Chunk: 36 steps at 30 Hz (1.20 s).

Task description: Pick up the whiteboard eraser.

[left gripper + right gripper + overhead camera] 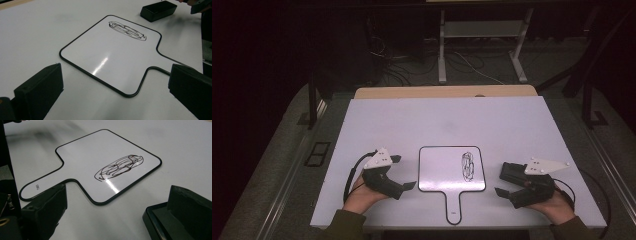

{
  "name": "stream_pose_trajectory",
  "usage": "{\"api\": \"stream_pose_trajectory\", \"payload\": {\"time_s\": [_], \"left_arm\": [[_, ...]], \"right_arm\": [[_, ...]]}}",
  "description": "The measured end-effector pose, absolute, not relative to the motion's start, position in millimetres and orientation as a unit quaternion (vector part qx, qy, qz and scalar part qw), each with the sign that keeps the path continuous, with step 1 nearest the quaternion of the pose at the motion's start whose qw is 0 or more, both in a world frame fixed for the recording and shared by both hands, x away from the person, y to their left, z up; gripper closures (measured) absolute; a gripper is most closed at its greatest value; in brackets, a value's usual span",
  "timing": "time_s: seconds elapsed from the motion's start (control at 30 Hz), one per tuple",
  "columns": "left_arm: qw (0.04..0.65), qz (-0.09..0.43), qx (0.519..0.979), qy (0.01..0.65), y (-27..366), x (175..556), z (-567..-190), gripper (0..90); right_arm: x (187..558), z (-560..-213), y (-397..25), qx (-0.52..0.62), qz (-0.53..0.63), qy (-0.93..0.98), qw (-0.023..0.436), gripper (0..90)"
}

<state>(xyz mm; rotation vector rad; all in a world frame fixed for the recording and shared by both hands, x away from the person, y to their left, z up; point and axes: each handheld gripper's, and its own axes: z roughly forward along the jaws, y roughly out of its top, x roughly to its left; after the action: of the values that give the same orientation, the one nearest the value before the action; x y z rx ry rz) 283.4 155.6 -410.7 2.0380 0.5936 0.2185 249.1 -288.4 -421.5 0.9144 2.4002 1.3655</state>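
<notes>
Small whiteboard paddle (447, 170), black-rimmed, flat on the white tabletop (452, 120) near its front edge, handle toward the person and a black scribble (468, 165) on the right half of its face, ready for wiping. Black eraser block (513, 171) just right of the board, apart from its rim, close under the right gripper (507, 192). Left gripper (408, 186) low at the board's left edge, jaws apart and empty, aimed across the board's lower left corner as if to steady it. Right gripper low at the near right, jaws likewise apart, one jaw beside the handle, the other over the eraser's near end, seemingly set to pick it up. Both hands (362, 195) resting on the tabletop, forearms in from the near edge. Beyond the far edge, a wooden strip (444, 92) and dim floor with cables.
</notes>
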Motion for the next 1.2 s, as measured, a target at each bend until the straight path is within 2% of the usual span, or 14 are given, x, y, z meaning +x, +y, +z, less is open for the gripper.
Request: {"api": "stream_pose_trajectory", "payload": {"time_s": [0.73,1.2], "left_arm": [[0.482,0.086,0.839,0.237,150.2,277.3,-412.5,0.0],[0.485,0.088,0.836,0.240,150.8,278.4,-414.2,0.0]], "right_arm": [[252.4,-407.9,-288.4,0.302,0.454,0.829,0.122,1.7],[265.3,-402.4,-304.1,0.318,0.436,0.832,0.132,1.7]]}}
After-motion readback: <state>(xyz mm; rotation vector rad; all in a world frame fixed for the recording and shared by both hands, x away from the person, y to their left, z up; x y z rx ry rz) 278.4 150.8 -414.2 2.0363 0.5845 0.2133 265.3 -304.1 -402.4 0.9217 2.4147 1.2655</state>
